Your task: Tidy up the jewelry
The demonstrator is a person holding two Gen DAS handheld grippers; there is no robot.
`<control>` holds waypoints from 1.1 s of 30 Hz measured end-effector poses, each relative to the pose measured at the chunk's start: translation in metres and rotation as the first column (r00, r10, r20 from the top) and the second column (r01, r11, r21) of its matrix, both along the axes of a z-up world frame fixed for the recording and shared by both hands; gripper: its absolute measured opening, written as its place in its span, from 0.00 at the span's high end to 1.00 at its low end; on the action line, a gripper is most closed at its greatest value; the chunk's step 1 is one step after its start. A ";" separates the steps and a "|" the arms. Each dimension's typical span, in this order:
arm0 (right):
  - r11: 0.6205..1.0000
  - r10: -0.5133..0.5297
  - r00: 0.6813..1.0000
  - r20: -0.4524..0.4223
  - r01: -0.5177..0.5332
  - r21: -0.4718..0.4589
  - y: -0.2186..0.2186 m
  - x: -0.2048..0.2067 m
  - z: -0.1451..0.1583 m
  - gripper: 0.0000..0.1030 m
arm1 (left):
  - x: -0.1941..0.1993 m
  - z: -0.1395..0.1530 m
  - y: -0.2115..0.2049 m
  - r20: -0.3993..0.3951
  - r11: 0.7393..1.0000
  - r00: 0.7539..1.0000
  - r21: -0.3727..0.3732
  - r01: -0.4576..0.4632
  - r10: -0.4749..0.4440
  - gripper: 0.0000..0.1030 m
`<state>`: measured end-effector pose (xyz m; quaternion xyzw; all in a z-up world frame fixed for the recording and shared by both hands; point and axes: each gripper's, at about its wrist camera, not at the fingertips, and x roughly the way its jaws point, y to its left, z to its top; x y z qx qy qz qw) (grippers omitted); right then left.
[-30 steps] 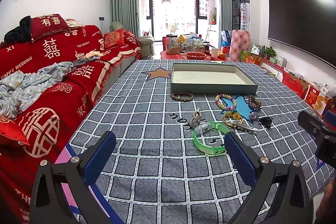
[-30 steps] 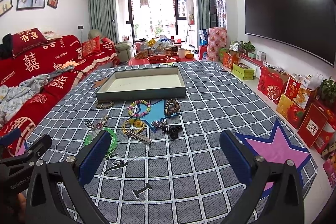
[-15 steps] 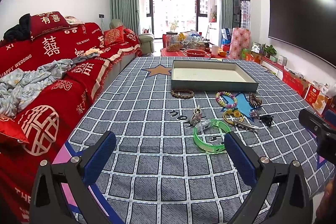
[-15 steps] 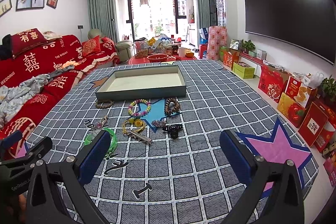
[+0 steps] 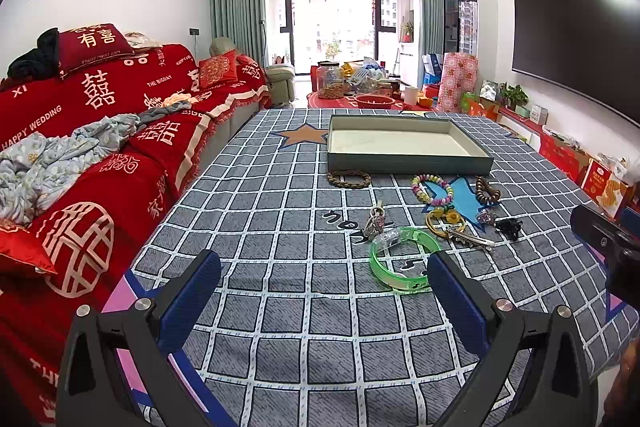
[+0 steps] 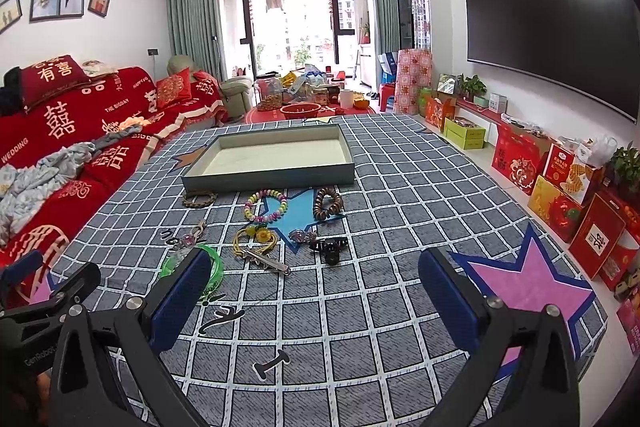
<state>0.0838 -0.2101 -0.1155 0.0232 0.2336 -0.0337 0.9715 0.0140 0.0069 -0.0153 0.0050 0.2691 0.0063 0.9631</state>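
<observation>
Grippers, two. Left gripper [image 5: 320, 291]: jaws spread wide, nothing between them, low centre of the left wrist view. Right gripper [image 6: 314, 293]: jaws spread wide, holding nothing, low centre of the right wrist view.

Tray [image 6: 276, 177], one: shallow, grey-green walls, pale floor, nothing inside; centre of the frame, beyond the jewelry.

Jewelry, loose on the cloth, all outside the tray:
- green bangle [image 5: 404, 259], one, translucent, nearest the left gripper, just beside its right finger
- brown braided bracelet [image 5: 349, 179], one, just before the tray's front wall
- multicolour bead bracelet [image 6: 266, 205], one
- dark wooden bead bracelet [image 6: 328, 203], one
- yellow cord bracelet [image 6: 256, 237], one
- silver hair clip [image 6: 266, 259], one, touching the yellow cord bracelet
- black claw clip [image 6: 330, 249], one

Surface: grey checked cloth [image 6: 360, 307] with star patches.

Room: red sofa cover [image 5: 100, 131] at left; dark television [image 6: 552, 39] at upper right.
</observation>
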 end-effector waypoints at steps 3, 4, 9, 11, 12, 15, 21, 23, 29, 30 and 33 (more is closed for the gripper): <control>1.000 0.001 1.000 0.001 -0.001 -0.001 -0.002 0.000 0.000 0.00 | 0.000 0.000 0.000 -0.003 1.000 1.000 -0.001 -0.001 0.001 0.00; 1.000 0.001 1.000 0.000 -0.001 0.000 -0.001 0.000 0.000 0.00 | 0.000 -0.001 0.000 -0.005 1.000 1.000 -0.001 -0.002 0.002 0.00; 1.000 0.001 1.000 -0.001 -0.001 0.002 -0.001 0.000 0.000 0.00 | 0.000 -0.001 -0.001 -0.006 1.000 1.000 -0.001 -0.001 0.001 0.00; 1.000 0.000 1.000 -0.001 0.000 0.002 -0.001 0.000 0.000 0.00 | -0.001 -0.001 -0.001 -0.007 1.000 1.000 -0.001 -0.002 0.002 0.00; 1.000 0.000 1.000 -0.001 0.000 0.002 -0.002 0.000 0.000 0.00 | 0.000 -0.001 -0.001 -0.006 1.000 1.000 -0.001 -0.001 0.001 0.00; 1.000 0.000 1.000 -0.002 0.000 0.004 0.000 0.000 -0.001 0.00 | -0.001 -0.001 -0.002 -0.008 1.000 1.000 0.000 -0.002 0.002 0.00; 1.000 0.001 1.000 -0.001 -0.001 0.004 -0.001 0.000 0.000 0.00 | 0.000 -0.001 -0.002 -0.008 1.000 1.000 0.000 -0.002 0.002 0.00; 1.000 0.001 1.000 -0.002 -0.001 0.004 0.000 0.000 -0.001 0.00 | 0.000 -0.001 -0.002 -0.008 1.000 1.000 0.000 -0.002 0.002 0.00; 1.000 0.001 1.000 -0.003 -0.001 0.006 -0.001 0.001 -0.001 0.00 | 0.001 -0.003 -0.002 -0.011 1.000 1.000 -0.001 -0.006 0.006 0.00; 1.000 0.001 1.000 -0.003 -0.001 0.006 -0.002 0.000 0.000 0.00 | 0.002 -0.003 -0.002 -0.012 1.000 1.000 0.000 -0.007 0.007 0.00; 1.000 0.001 1.000 -0.004 -0.001 0.007 -0.001 0.000 0.000 0.00 | 0.002 -0.004 -0.002 -0.014 1.000 1.000 0.000 -0.008 0.008 0.00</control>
